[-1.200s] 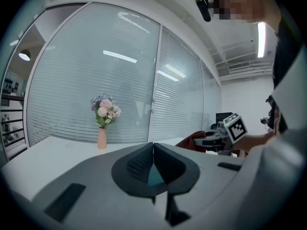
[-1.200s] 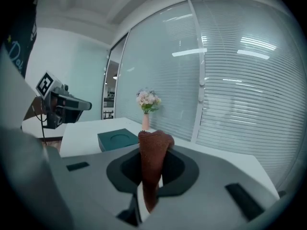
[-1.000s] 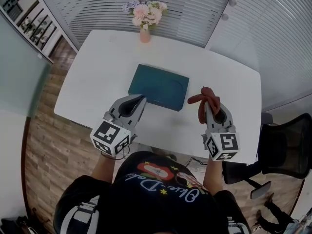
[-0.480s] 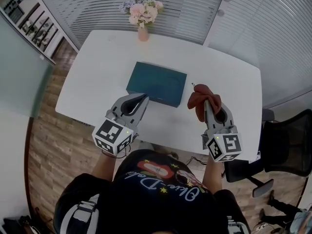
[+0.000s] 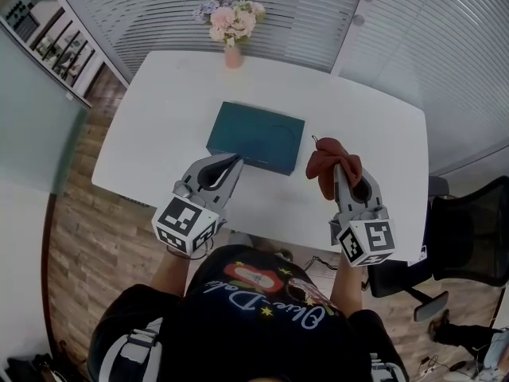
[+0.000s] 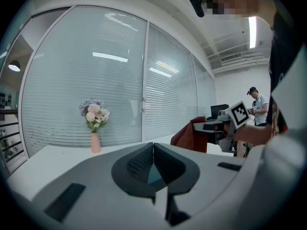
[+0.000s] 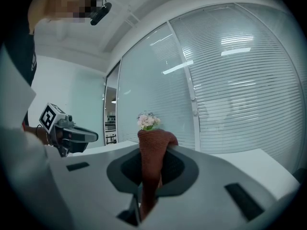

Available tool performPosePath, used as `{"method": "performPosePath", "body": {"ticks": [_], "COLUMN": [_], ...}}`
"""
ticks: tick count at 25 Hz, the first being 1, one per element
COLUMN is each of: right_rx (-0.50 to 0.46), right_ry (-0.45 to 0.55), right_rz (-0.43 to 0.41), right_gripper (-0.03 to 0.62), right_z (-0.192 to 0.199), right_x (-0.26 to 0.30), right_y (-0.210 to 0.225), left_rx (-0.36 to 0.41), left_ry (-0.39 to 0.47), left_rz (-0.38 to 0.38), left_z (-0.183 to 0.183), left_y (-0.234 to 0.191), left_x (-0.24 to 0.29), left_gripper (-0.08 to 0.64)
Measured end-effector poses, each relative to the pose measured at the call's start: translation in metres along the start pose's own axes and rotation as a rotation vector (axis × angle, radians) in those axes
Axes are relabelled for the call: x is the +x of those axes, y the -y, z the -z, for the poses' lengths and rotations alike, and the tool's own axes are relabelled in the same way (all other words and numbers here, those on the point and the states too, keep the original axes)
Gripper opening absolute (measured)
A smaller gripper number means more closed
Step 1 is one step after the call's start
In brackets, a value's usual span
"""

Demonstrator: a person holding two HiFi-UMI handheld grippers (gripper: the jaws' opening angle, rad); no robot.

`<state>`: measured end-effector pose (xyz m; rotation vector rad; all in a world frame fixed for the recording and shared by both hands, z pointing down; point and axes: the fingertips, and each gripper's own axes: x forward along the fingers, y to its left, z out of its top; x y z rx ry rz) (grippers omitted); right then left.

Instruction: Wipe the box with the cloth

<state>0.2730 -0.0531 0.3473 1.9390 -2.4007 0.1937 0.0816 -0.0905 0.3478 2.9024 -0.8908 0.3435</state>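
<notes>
Teal flat box [image 5: 256,138] waits ahead-left of the right hand-held gripper [image 5: 335,170], clamped on a rust-red cloth [image 5: 328,156]; left hand-held gripper [image 5: 235,160] closed, empty. Next, likely: bring cloth onto its top.

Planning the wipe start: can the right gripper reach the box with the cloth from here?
Probably yes. The right gripper is shut on the cloth, just right of the box, with only bare table between them. The box top is uncovered.

The cloth [image 5: 328,156] pinched in the tongs of the right gripper [image 5: 335,171] has bunched tighter and edged slightly forward
</notes>
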Motion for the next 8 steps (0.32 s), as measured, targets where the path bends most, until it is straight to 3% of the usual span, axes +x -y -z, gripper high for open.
{"method": "performPosePath", "body": {"ticks": [8], "right_rx": [-0.002], "right_ry": [0.005], "right_rz": [0.008], "right_gripper": [0.031], "right_z": [-0.0028], "right_x": [-0.0014], "right_y": [0.0008], "left_rx": [0.000], "left_ry": [-0.006], "left_rz": [0.005], "left_z": [0.0018], "left_y": [0.0003], "left_x": [0.0006], "left_gripper": [0.003]}}
